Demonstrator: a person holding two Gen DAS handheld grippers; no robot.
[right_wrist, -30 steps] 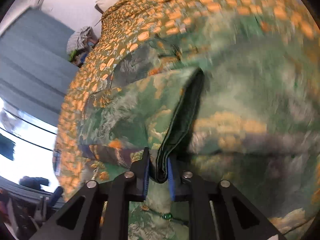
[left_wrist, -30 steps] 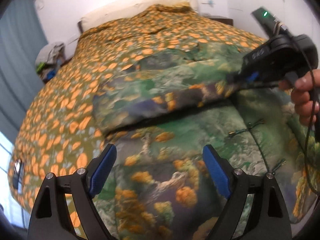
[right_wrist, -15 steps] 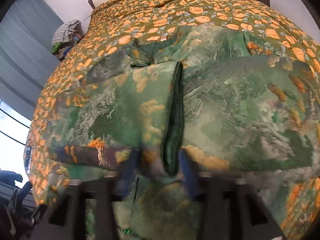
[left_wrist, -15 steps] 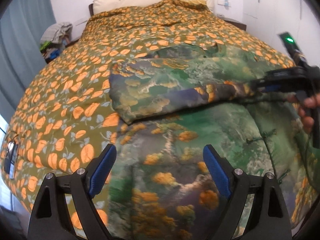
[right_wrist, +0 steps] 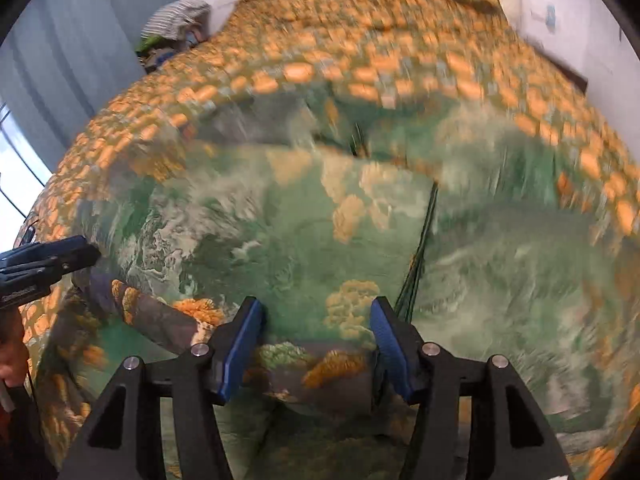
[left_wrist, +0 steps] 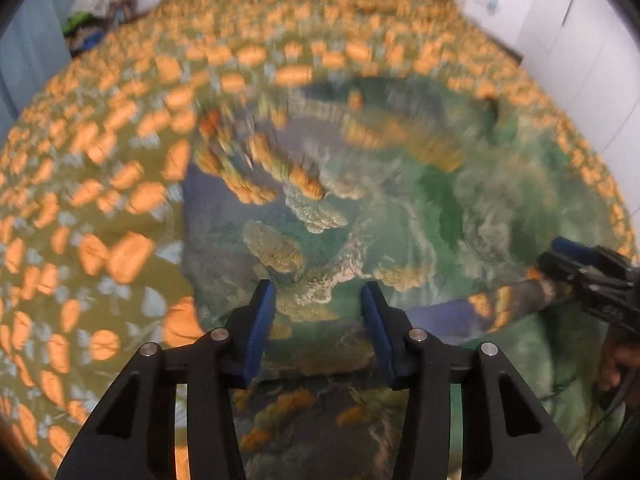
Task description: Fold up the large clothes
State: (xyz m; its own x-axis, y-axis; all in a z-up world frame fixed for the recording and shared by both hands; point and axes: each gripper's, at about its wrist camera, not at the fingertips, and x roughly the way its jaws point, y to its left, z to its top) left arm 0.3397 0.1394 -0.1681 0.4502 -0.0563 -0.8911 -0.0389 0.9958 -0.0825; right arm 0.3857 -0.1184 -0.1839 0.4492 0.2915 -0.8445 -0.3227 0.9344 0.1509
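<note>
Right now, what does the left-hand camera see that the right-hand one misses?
Only the left wrist view shows the left gripper head-on with the right gripper entering from the side. Only the right wrist view shows the window and the garment's dark front edge. Both share the green printed garment, the orange-patterned bedspread and the clothes pile.

Both wrist views steeply down, close over one shared garment (left_wrist: 360,208)

Green landscape-print garment (left_wrist: 420,200), sleeve prob. folded across, flat on bed
</note>
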